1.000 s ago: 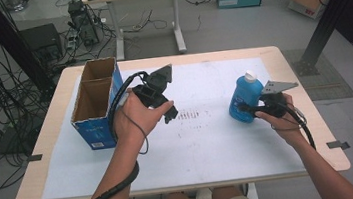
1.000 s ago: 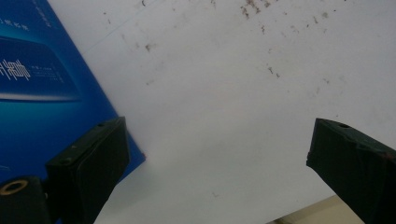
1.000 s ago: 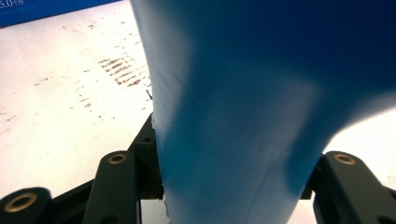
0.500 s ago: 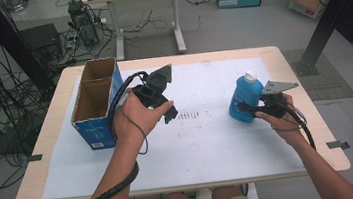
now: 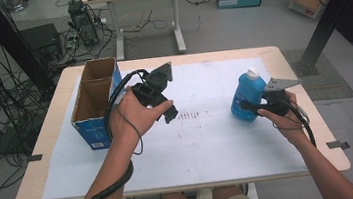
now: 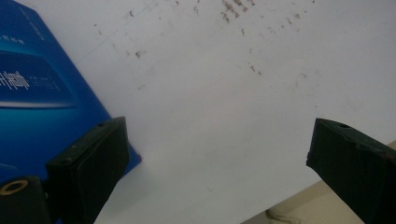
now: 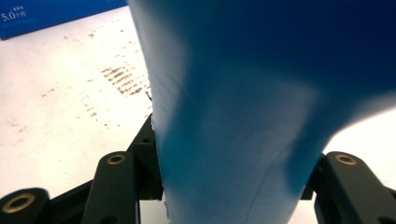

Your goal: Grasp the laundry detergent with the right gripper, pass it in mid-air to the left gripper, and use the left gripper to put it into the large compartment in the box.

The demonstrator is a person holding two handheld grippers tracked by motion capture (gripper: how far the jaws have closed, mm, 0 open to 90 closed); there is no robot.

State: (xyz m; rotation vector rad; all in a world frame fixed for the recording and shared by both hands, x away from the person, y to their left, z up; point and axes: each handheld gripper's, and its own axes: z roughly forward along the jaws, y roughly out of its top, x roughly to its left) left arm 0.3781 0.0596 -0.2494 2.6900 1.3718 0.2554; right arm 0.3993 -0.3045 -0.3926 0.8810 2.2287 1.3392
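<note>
The right tool [image 5: 246, 106] is clamped on the upright blue bottle [image 5: 247, 96], standing on the surface [image 5: 210, 146] well right of the box [image 5: 95, 103]; the left tool [image 5: 168, 113], jaws wide and empty, hovers just right of the box, nearer it

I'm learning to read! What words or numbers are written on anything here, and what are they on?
"5.0", followed by small characters too blurred to read: on the blue box, top left of the right gripper view.
White print on the blue box's side in the left gripper view: too blurred to read.
Blue bottle: no readable label.
Far cardboard box: red mark, too small to read.
</note>
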